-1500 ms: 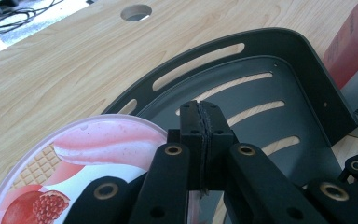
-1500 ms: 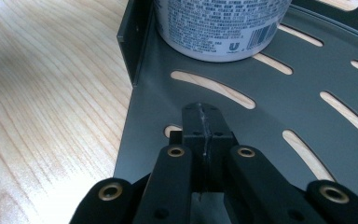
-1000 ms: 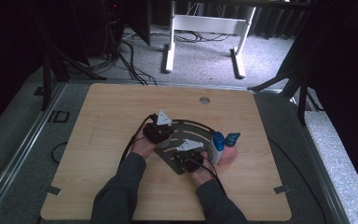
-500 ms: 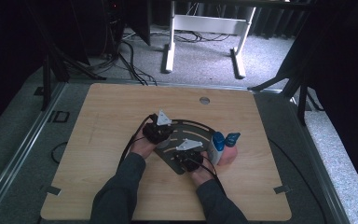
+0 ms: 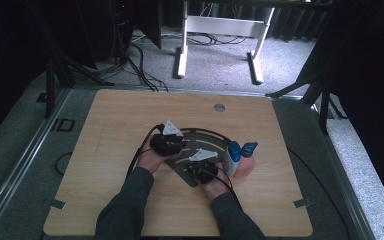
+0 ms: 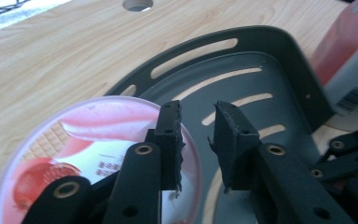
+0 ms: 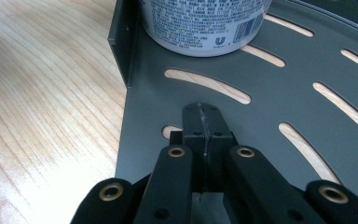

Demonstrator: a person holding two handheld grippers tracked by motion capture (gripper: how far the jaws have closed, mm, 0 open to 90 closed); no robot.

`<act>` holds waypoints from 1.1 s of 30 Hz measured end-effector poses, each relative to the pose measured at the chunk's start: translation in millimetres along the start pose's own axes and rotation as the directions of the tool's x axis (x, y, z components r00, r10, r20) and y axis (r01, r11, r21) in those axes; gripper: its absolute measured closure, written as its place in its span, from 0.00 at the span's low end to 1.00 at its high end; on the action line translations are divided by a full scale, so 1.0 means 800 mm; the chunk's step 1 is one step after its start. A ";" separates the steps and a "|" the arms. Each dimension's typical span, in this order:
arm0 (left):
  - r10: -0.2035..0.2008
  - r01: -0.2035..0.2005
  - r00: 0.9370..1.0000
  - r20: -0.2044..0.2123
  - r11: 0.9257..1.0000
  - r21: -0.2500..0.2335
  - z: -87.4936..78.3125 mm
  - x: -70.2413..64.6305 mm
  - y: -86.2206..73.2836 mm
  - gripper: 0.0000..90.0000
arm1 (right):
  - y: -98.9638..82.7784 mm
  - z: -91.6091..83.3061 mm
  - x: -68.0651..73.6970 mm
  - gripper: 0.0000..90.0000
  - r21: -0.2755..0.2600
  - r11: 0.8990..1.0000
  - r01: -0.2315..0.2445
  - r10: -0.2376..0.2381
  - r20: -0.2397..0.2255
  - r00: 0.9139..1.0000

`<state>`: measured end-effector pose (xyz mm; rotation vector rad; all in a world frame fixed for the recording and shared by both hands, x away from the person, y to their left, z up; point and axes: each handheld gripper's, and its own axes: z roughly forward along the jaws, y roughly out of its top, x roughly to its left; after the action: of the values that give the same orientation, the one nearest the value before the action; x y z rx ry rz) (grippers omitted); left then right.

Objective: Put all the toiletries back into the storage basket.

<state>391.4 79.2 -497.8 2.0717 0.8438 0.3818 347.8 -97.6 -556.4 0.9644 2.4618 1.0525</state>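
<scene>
A dark grey slotted tray (image 5: 206,137) lies mid-table. Inside its left corner sits a round tub with a pink lid (image 6: 81,140). My left gripper (image 6: 198,109) hovers over the lid's right edge. Its jaws have just been opening and stand a little apart, with only the tray (image 6: 261,60) showing through the gap. In the high view the left gripper (image 5: 170,144) is at the tray's left side. My right gripper (image 7: 201,108) is shut on nothing, low over the tray floor (image 7: 270,84). Ahead of it, a white printed tub (image 7: 205,28) stands by the tray wall. In the high view the right gripper (image 5: 202,170) is at the tray's near corner.
A white bottle with a blue cap (image 5: 233,156) and a pink bottle (image 5: 246,165) stand just right of the tray. Both reappear in the left gripper view, pink bottle (image 6: 349,32) and white bottle (image 6: 354,88). A round hole (image 5: 219,107) is near the table's far edge.
</scene>
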 end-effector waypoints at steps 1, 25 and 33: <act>-0.003 0.003 1.000 0.006 1.000 -0.002 -0.001 -0.001 -0.001 0.77 | 0.000 0.000 0.000 1.00 0.000 1.000 0.003 -0.003 0.000 1.000; -0.030 0.032 0.999 0.029 0.995 -0.093 -0.040 -0.024 -0.032 0.69 | -0.005 -0.042 0.008 0.87 -0.022 0.999 0.048 -0.048 -0.009 0.999; -0.036 0.039 0.999 0.030 0.992 -0.117 -0.044 -0.036 -0.049 0.68 | 0.000 -0.069 0.007 0.86 -0.054 0.997 0.051 -0.051 -0.003 0.999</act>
<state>334.9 96.6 -507.0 1.9455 0.8226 0.3723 315.9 -122.9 -518.4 0.8794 2.4343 1.0994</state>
